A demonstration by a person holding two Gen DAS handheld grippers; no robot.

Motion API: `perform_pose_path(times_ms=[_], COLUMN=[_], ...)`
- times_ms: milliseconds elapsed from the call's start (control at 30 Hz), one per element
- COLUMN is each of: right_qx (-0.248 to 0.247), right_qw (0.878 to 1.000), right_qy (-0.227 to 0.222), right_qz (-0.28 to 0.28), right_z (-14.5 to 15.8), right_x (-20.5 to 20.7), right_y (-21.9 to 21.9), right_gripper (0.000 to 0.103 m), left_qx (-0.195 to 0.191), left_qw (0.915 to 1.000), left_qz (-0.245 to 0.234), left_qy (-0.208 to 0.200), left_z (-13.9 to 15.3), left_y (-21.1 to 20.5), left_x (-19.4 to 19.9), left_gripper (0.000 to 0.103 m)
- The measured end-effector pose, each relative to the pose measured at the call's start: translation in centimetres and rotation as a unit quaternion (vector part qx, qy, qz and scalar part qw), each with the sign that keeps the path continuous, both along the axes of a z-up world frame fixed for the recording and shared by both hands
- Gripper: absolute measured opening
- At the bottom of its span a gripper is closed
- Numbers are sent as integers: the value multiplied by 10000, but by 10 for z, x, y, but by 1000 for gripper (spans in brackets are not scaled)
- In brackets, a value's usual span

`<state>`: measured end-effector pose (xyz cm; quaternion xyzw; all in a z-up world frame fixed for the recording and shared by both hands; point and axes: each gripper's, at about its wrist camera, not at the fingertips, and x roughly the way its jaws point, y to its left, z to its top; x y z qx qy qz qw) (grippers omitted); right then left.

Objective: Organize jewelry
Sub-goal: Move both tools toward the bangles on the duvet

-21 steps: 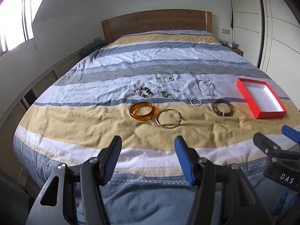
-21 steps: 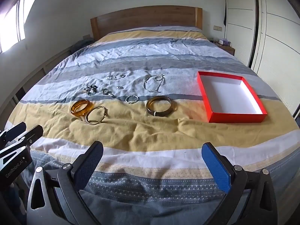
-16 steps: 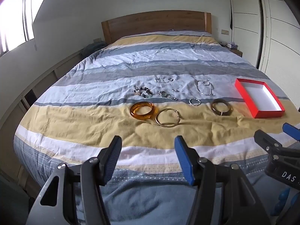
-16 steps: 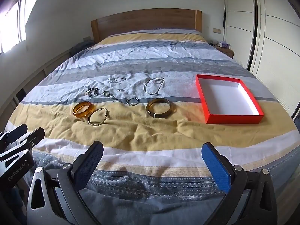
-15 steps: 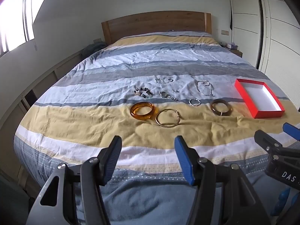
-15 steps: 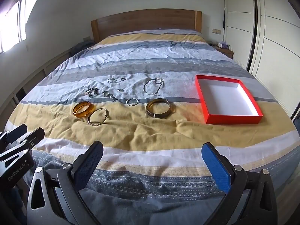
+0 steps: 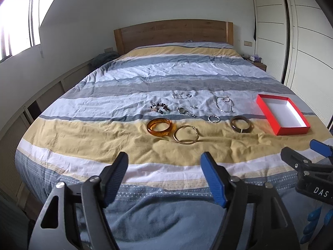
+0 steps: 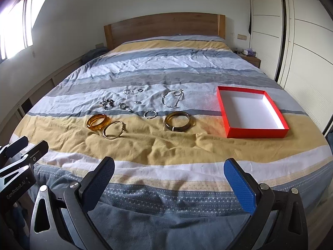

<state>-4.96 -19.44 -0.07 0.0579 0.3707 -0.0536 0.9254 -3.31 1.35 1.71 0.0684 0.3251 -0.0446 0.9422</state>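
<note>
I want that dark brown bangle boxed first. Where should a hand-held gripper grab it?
The dark brown bangle lies flat on the bedspread. Probably best to come from above and pinch its near rim, one finger inside the ring, one outside.

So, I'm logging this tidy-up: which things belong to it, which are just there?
Job: amber bangle, gold hoop, dark bangle, silver chain, beaded bracelet, red box.
Just there: striped duvet, headboard, nightstand.
</note>
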Motion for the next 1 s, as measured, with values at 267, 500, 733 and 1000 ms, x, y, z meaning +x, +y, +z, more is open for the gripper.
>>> perform_pose_path(times_ms=[267,500,733,1000], right_qx=[14,-41,-64,180], right_qw=[10000,9999,10000,9998], right_qy=[76,106,30,22], right_qz=[51,66,50,-44], right_z=[-2,-6,-10,-22], right_x=[-2,2,10,29], right_y=[3,5,2,-16], right_gripper=[103,103,103,103], left_qx=[126,125,170,-14], left_qw=[9994,9994,9995,9985], left_qz=[-282,-277,-137,-44], left_qy=[153,152,210,542], left_z=[-5,-7,-13,-25], left_y=[4,8,19,22], left_x=[-6,-5,9,40], left_gripper=[80,80,80,80])
